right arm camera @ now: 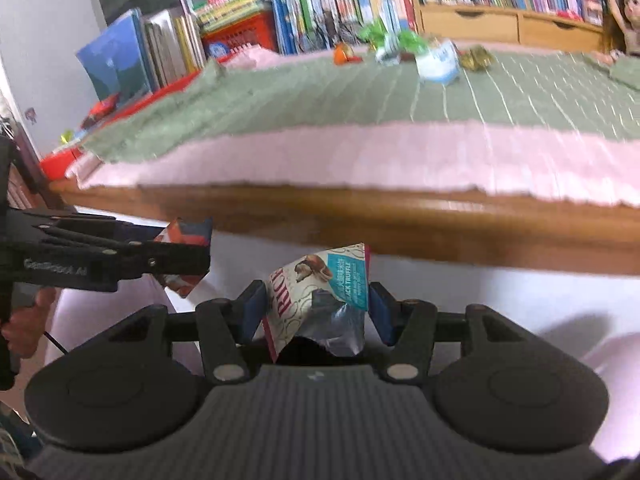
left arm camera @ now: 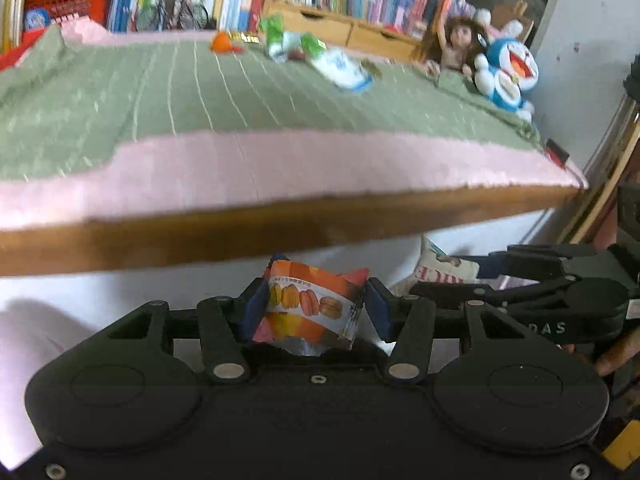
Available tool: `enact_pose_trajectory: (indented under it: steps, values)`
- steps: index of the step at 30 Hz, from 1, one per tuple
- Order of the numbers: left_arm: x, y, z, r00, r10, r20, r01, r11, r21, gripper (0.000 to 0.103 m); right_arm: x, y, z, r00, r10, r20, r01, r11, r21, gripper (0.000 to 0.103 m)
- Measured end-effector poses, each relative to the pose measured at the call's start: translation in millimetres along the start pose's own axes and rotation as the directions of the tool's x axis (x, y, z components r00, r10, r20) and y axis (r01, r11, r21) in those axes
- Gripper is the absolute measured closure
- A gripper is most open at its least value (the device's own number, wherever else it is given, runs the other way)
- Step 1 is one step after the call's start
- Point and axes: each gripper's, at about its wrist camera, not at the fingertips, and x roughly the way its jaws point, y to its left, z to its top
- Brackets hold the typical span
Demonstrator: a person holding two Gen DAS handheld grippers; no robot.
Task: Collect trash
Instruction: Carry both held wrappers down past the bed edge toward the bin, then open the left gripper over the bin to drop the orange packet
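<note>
Both full: left gripper (left arm camera: 312, 308) clamped the orange wrapper (left arm camera: 310, 306), right gripper (right arm camera: 316, 304) the white wrapper (right arm camera: 320, 292); remaining litter (left arm camera: 340, 66) lay far ahead across the bed (left arm camera: 280, 172).

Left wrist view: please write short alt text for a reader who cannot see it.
The left gripper holds an orange macaron wrapper below the wooden table edge. More wrappers lie far back on the green cloth.

orange macaron wrapper (left arm camera: 312, 306), crumpled, torn foil end down, pinched upright between blue pads. white-and-teal truffle wrapper (right arm camera: 320, 300), torn open, silver lining showing, likewise pinched. on the green cloth, far side: orange scrap (left arm camera: 224, 43), green wrappers (left arm camera: 292, 42), white-blue packet (left arm camera: 344, 70), blurred.
</note>
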Motion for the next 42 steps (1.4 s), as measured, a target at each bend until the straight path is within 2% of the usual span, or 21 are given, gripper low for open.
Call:
enact_pose_trajectory:
  steps: [11,19,31,34,36,39,42]
  values:
    - [25,-4,-20,0.997,-0.022,-0.073,0.019,0.999,-0.034,0.054,4,-16,-20,0.999,-0.029,-0.03,0.031,0.996,0.081,0.044]
    - [46,-2,-38,0.989,0.001,-0.148,-0.006,0.999,-0.036,0.053,10,-18,-28,0.998,-0.036,-0.058,0.043,0.993,0.107,0.044]
    - [63,-5,-42,0.984,0.011,-0.177,-0.015,1.0,-0.019,0.05,9,-18,-25,0.996,-0.067,-0.057,0.073,0.993,0.096,0.044]
    - [63,-2,-45,0.981,0.015,-0.192,-0.022,0.999,-0.036,0.035,8,-21,-26,0.996,-0.071,-0.056,0.077,0.991,0.106,0.043]
    - [65,-2,-45,0.981,0.02,-0.192,-0.03,0.998,-0.049,0.018,9,-20,-26,0.996,-0.072,-0.057,0.078,0.991,0.112,0.043]
    - [70,-1,-45,0.979,0.051,-0.199,-0.063,0.996,-0.058,0.002,9,-22,-27,0.996,-0.066,-0.06,0.073,0.989,0.126,0.043]
    - [73,6,-43,0.974,0.075,-0.214,-0.095,0.992,-0.086,0.001,11,-22,-29,0.996,-0.058,-0.068,0.066,0.989,0.13,0.043]
